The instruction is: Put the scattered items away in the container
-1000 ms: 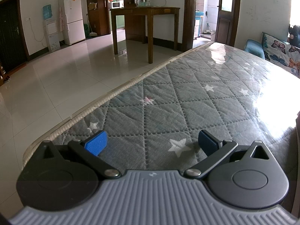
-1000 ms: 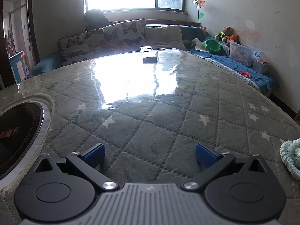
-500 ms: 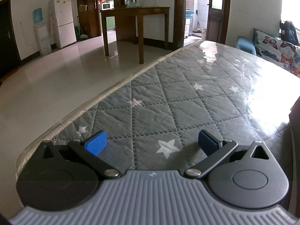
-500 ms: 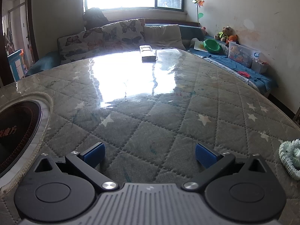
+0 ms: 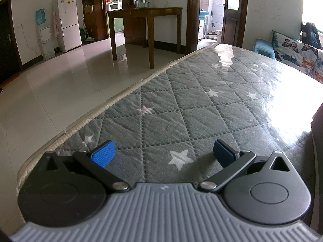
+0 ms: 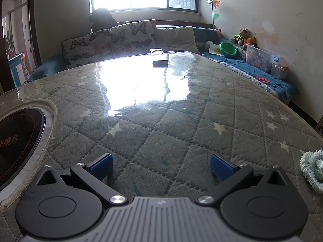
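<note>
A: Left wrist view: the left gripper (image 5: 164,153) hangs low over the quilted star-pattern table cover (image 5: 201,104), its blue pads (image 5: 103,155) wide apart with nothing between them. Past the table edge are the tiled floor (image 5: 60,92), a wooden table (image 5: 145,12) and a white fridge (image 5: 67,22).

B: And the right side?

A: The right gripper (image 6: 160,166) is spread apart and empty as well, low over the same cover. A pale green ridged item (image 6: 311,170) lies on the table at the far right edge, just beside the right finger. A remote control (image 6: 158,57) rests at the far end, and a round black induction hob (image 6: 18,139) is set into the table on the left.

B: The container?

A: I cannot tell which it is.
</note>
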